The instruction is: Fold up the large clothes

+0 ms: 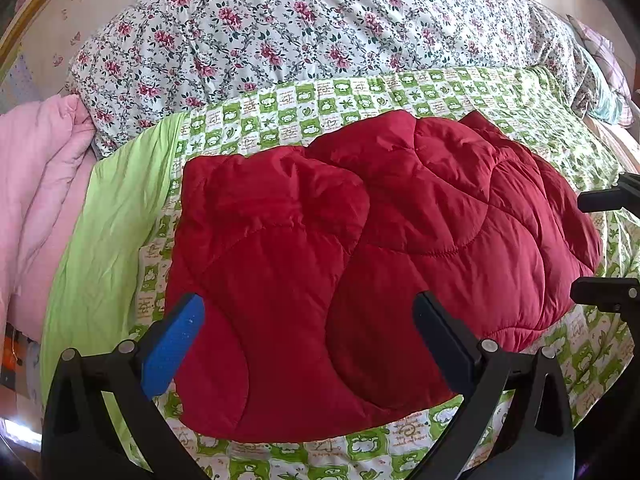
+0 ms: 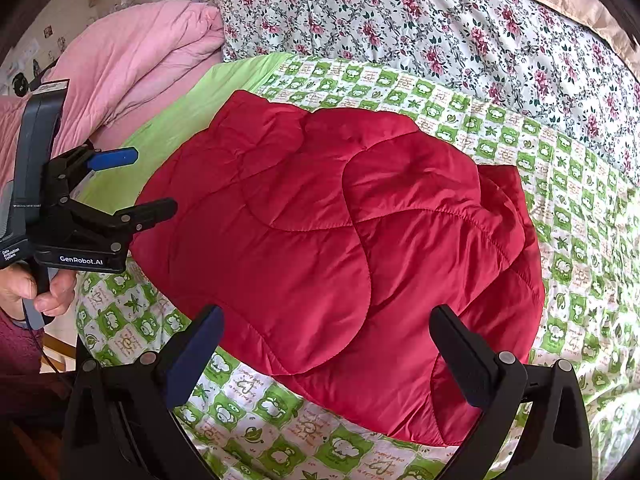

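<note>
Now the red quilted padded jacket (image 1: 360, 264) lies folded into a compact bundle on the green-and-white checked bed sheet with small cartoon pictures (image 1: 360, 92); it rests near the front edge of the bed, about in the middle of the sheet. Its surface is puffy, with curved stitched seams, and one rounded panel lies over another. Beyond the sheet there is a white quilt with a pink flower pattern (image 1: 280, 28), and to the left side a pink crumpled blanket (image 1: 36, 184) is heaped, touching a plain light-green border of the sheet. The left gripper (image 1: 308, 316) hovers near the front edge of the jacket with its two fingers spread wide; nothing is between them and they pinch no cloth. One of its fingers carries a blue pad (image 1: 172, 352). In the right wrist view the same gripper is seen from the side, held by a person's hand (image 2: 44, 288) at the left edge of the bed, its jaws apart and pointing toward the jacket. The right gripper (image 2: 326, 328) is also spread wide over the near side of the jacket, and it grips nothing. From the left wrist view only its black fingertips (image 1: 608, 200) show at the right border, apart from each other.
</note>
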A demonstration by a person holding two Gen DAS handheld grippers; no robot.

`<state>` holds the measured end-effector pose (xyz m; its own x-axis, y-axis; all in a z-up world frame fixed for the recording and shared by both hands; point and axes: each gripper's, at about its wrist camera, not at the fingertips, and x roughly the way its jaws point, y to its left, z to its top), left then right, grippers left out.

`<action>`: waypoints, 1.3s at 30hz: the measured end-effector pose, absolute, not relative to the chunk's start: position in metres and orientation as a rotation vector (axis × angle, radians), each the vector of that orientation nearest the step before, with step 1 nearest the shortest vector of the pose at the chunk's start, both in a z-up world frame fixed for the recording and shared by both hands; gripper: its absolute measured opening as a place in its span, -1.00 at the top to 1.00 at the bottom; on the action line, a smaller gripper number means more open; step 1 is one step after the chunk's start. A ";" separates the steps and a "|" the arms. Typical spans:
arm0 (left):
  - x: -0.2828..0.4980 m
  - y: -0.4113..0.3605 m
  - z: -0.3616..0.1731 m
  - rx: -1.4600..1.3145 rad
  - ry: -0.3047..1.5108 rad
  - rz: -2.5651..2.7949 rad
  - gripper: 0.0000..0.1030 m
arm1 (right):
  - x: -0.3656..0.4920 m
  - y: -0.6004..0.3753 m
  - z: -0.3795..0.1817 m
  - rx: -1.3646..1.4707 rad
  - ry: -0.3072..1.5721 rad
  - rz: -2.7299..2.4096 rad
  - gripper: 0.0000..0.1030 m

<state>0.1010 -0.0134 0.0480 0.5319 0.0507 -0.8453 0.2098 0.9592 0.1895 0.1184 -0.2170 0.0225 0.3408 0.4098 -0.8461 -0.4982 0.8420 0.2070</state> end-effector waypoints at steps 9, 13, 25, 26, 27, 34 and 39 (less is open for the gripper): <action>0.102 -0.013 0.048 0.280 1.008 -0.091 -1.00 | 0.119 -0.217 0.025 -0.096 1.069 0.591 -1.00; 0.101 -0.013 0.048 0.280 1.008 -0.089 -1.00 | 0.119 -0.217 0.025 -0.095 1.069 0.592 -1.00; 0.102 -0.015 0.048 0.279 1.004 -0.088 -1.00 | 0.121 -0.217 0.028 -0.102 1.066 0.592 -1.00; 0.102 -0.015 0.048 0.279 1.003 -0.087 -1.00 | 0.121 -0.217 0.028 -0.103 1.066 0.592 -1.00; 0.102 -0.014 0.048 0.280 1.003 -0.090 -1.00 | 0.121 -0.217 0.028 -0.103 1.065 0.592 -1.00; 0.103 -0.015 0.048 0.281 1.003 -0.091 -1.00 | 0.122 -0.216 0.029 -0.107 1.065 0.593 -1.00; 0.104 -0.015 0.048 0.286 1.003 -0.084 -1.00 | 0.124 -0.218 0.026 -0.104 1.071 0.586 -1.00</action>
<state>0.1036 -0.0152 0.0480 0.5379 0.0616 -0.8408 0.2001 0.9595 0.1983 0.1243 -0.2176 0.0258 0.3433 0.4010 -0.8493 -0.4992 0.8439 0.1967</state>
